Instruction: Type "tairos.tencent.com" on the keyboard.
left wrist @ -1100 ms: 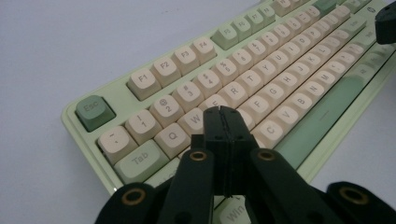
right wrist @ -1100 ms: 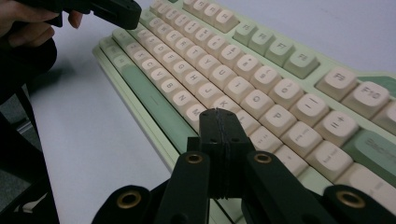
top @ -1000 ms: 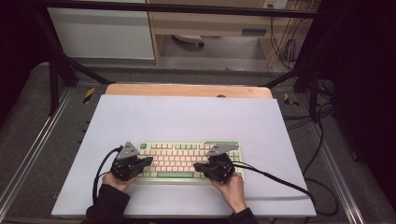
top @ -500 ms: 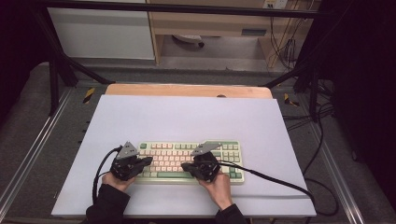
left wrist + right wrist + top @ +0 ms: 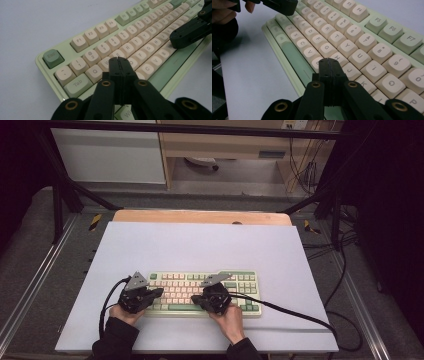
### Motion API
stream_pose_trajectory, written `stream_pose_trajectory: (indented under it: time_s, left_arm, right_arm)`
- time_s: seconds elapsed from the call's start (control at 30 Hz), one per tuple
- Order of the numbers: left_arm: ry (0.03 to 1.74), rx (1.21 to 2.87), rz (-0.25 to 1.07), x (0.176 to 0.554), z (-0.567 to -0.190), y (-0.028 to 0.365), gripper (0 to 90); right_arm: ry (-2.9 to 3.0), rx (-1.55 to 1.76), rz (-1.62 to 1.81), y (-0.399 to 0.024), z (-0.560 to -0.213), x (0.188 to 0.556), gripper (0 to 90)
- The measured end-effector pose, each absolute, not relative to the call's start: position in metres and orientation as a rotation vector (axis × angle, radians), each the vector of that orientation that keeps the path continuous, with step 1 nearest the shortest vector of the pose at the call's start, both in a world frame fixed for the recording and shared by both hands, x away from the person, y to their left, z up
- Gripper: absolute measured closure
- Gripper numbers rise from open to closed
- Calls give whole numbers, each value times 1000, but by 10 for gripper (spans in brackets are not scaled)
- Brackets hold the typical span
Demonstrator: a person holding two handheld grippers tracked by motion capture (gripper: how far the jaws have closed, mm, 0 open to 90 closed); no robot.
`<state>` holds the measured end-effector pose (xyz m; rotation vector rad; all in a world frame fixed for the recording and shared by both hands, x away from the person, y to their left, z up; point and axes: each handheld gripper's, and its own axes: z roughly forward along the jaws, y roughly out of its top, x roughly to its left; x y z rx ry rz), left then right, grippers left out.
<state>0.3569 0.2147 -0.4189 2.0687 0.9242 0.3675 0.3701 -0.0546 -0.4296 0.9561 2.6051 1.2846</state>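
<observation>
A pale green keyboard (image 5: 205, 292) with cream keys lay near the front edge of the white desk (image 5: 200, 245), slightly left of centre. The left gripper (image 5: 159, 291), jaws clenched together with nothing between them, pointed at the keyboard's left end, its tip over the keys beside W and Q. The right gripper (image 5: 196, 298), likewise clenched and empty, hovered over the middle rows by the H and J keys. A black cable (image 5: 295, 312) trailed right across the desk.
</observation>
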Motion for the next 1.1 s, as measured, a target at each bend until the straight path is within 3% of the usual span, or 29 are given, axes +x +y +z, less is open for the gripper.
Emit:
stream_pose_trajectory:
  time_s: [0.7, 1.1]
  left_arm:
    - [924, 2066, 371, 356, -418, 215, 900]
    - [920, 2063, 371, 356, -417, 214, 900]
  right_arm:
    - [2593, 932, 1287, -58, -425, 367, 900]
    - [2559, 969, 1286, -86, -416, 364, 900]
